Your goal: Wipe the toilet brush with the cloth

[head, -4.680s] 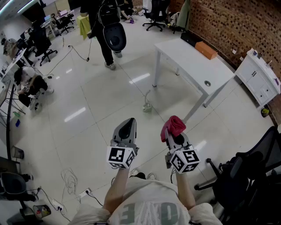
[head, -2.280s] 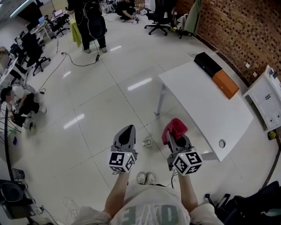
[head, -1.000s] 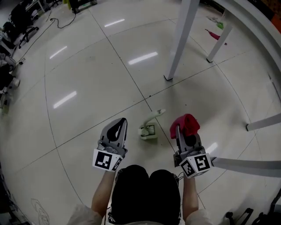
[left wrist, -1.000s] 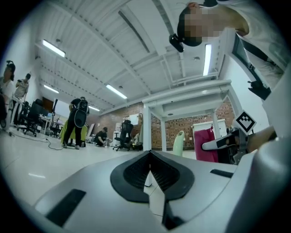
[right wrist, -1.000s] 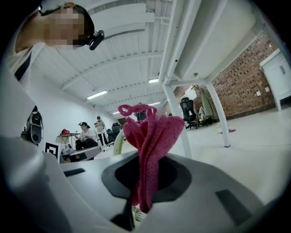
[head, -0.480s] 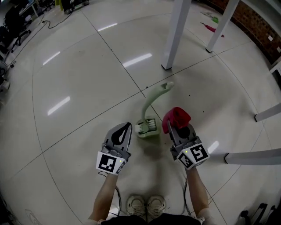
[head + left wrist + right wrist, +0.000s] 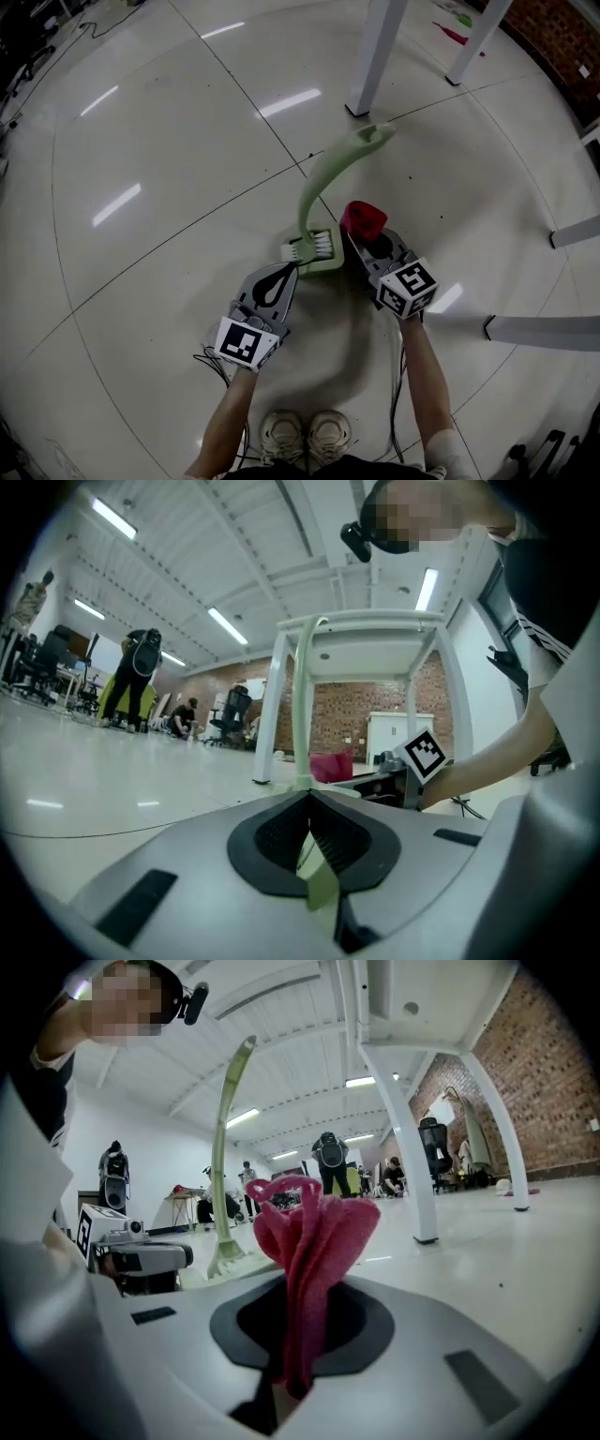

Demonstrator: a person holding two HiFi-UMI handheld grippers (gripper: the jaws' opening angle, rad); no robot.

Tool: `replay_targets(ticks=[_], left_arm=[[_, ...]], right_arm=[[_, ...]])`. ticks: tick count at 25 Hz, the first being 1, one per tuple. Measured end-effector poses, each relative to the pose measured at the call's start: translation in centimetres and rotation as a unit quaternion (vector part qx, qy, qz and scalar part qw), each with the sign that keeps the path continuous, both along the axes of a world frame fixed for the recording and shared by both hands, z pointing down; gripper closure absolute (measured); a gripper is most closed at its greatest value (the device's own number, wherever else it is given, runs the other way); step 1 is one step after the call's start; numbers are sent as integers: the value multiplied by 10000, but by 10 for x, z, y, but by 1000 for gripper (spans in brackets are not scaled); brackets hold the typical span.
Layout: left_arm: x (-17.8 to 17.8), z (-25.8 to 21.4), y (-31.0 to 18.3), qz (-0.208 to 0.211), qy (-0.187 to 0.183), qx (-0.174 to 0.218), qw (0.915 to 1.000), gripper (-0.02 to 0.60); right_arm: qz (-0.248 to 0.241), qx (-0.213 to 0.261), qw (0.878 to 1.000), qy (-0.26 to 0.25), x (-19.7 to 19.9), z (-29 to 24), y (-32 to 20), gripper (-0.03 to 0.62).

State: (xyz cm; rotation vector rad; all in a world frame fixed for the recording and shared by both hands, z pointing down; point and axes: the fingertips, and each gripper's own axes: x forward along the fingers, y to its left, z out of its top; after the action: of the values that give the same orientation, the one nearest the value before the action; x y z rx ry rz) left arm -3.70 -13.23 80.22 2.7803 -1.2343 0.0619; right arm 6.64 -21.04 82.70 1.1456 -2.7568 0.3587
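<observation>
Site: white tiled floor (image 7: 141,141), person crouched over it, shoes (image 7: 307,435) at bottom of head view.

Item 1, toilet brush (image 7: 315,184): pale green, standing on the floor between the two tools. Long curved handle rises from the foot and arcs away toward a white counter leg (image 7: 373,56). Foot is a green block w/ a row of white bristles (image 7: 315,249) showing on the near side.

Containers: cannot tell whether that green block is a separate holder w/ the brush seated in it or simply the brush head. Nothing else seen in it.

Item 2, left tool (image 7: 282,273): jaws together, pads meeting, no object gripped. A thin pale green sliver shows at the seam in the left gripper view; unclear what it is. Tip lies just beside the bristle end, low over the floor; contact w/ the brush not confirmed.

Item 3, right tool (image 7: 368,244): jaws clamped on the cloth (image 7: 364,217), red-pink, bunched in upright folds that stick out past the tips. Cloth sits just right of the brush foot, close to the handle's lower part; touching or not, cannot tell.

Misc.: black cables (image 7: 210,362) trail on the floor by the left forearm.
</observation>
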Motion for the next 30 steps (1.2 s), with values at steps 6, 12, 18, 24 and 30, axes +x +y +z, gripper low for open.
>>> replay_targets(ticks=[6, 12, 18, 24, 30], left_arm=[[17, 8, -7, 321, -113, -38, 9994, 578], [15, 24, -10, 343, -192, -213, 9990, 578], [16, 22, -11, 347, -197, -195, 9990, 578], [15, 23, -8, 313, -202, -186, 9991, 578], [13, 25, -8, 258, -174, -218, 9993, 578]], right_arm=[[-204, -87, 9997, -70, -9, 14, -1, 563], [-283, -152, 9994, -147, -10, 15, 5, 562], [-174, -275, 9993, -205, -6, 16, 30, 563], [225, -449, 9979, -400, -4, 17, 65, 563], [309, -507, 9975, -378, -12, 22, 91, 563]])
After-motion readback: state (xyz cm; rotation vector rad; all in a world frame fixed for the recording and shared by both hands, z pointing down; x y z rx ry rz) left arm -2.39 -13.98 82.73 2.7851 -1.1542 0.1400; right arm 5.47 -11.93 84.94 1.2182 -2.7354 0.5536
